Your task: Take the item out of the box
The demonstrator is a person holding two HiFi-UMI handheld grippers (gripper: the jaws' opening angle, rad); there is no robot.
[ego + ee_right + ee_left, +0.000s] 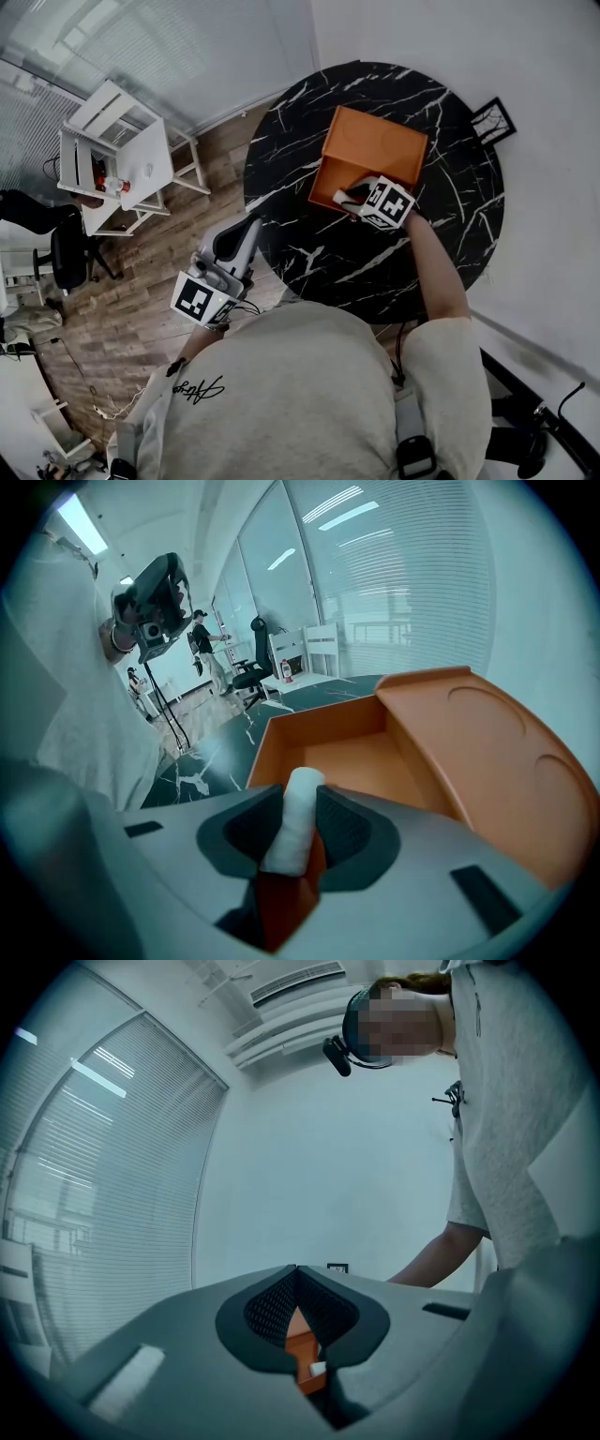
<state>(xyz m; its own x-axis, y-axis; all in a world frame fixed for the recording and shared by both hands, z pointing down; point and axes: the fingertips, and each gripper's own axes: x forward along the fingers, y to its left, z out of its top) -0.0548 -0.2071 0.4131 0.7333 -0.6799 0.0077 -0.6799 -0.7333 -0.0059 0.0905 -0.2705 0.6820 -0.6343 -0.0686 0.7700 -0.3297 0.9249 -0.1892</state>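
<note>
Right claw (298, 810) is clamped on a white, soft-looking cylindrical roll (292, 819) at the near rim of the open, smooth orange box (361, 754). The box sits on a round, black, white-veined counter (309, 255). Left claw (297, 1275) has its jaws together, holding nothing.

From the head view, the right gripper (349, 199) dips into the box (375, 150), and its jaws can't be made out there. In its own view, the roll (292, 817) vanishes at its lower end between the jaws. The left gripper view catches only a sliver of box, plus a pale speck (317, 1369) too small to name.
</note>
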